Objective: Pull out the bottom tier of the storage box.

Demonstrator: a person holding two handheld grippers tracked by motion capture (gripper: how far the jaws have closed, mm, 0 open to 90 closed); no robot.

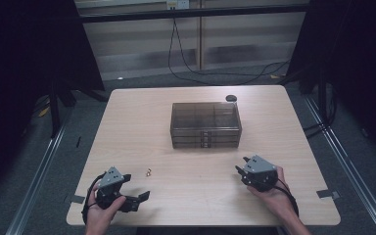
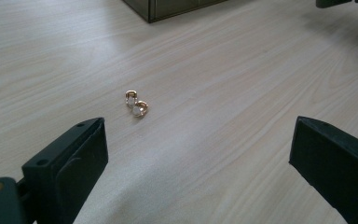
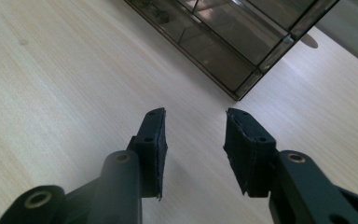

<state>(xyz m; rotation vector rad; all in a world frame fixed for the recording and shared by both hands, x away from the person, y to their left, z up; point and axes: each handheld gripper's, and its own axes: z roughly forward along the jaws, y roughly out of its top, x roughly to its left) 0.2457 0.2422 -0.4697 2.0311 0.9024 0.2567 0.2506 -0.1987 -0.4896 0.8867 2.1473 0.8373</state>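
Two small gold hoop earrings [image 2: 136, 103] lie touching each other on the wooden table, seen as a tiny gold speck [image 1: 149, 172] in the high view. My left gripper [image 1: 136, 187] rests near the table's front left corner, just short of them. Its jaws stand wide open around bare wood [image 2: 199, 125], with the earrings a little ahead and to their left. My right gripper [image 1: 241, 164] sits at the front right, open, with nothing between its fingers [image 3: 195, 114]. It points toward a smoky see-through drawer box [image 1: 205, 125], whose corner [image 3: 233, 42] lies ahead of it.
The drawer box stands in the middle of the table [image 1: 284, 127] with its stacked drawer fronts facing me. A small black round object [image 1: 231, 97] lies behind it near the far edge. Cables [image 1: 196, 73] trail over the floor beyond.
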